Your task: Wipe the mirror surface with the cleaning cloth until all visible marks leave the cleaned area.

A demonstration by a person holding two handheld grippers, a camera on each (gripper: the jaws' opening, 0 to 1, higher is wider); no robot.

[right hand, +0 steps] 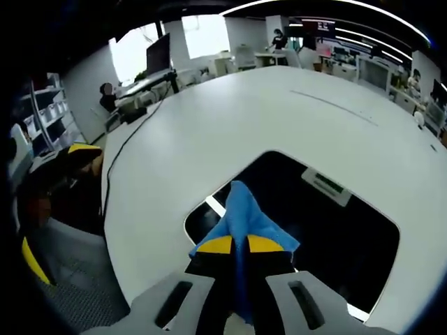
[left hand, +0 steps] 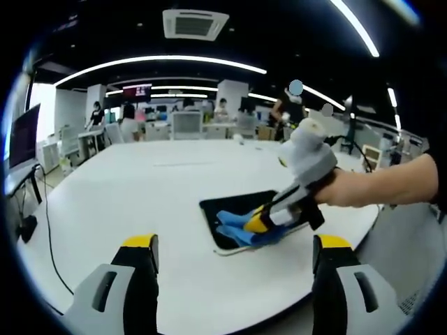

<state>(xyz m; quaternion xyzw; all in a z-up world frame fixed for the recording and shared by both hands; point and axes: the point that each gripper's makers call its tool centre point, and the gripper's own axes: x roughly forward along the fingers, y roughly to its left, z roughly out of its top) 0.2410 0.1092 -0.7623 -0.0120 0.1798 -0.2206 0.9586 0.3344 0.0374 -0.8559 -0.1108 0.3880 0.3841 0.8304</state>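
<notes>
The mirror (left hand: 230, 204) is a dark, rounded rectangle lying flat on the white table (left hand: 140, 188). A blue cleaning cloth (left hand: 237, 229) rests on its near end, and my right gripper (left hand: 260, 222), held by a hand reaching in from the right, is shut on it. In the right gripper view the yellow-tipped jaws of my right gripper (right hand: 241, 246) pinch the blue cloth (right hand: 246, 209) over the mirror (right hand: 335, 241) near its white edge. My left gripper (left hand: 236, 242) hovers open in front of the mirror with nothing between its jaws, and it also appears at the left as my left gripper (right hand: 56, 202).
A black cable (right hand: 122, 150) runs along the table (right hand: 230, 118) towards a monitor (right hand: 158, 52). The table's rounded edge (left hand: 63, 279) curves close by. Desks, chairs and several people stand at the far side of the room (left hand: 174, 118).
</notes>
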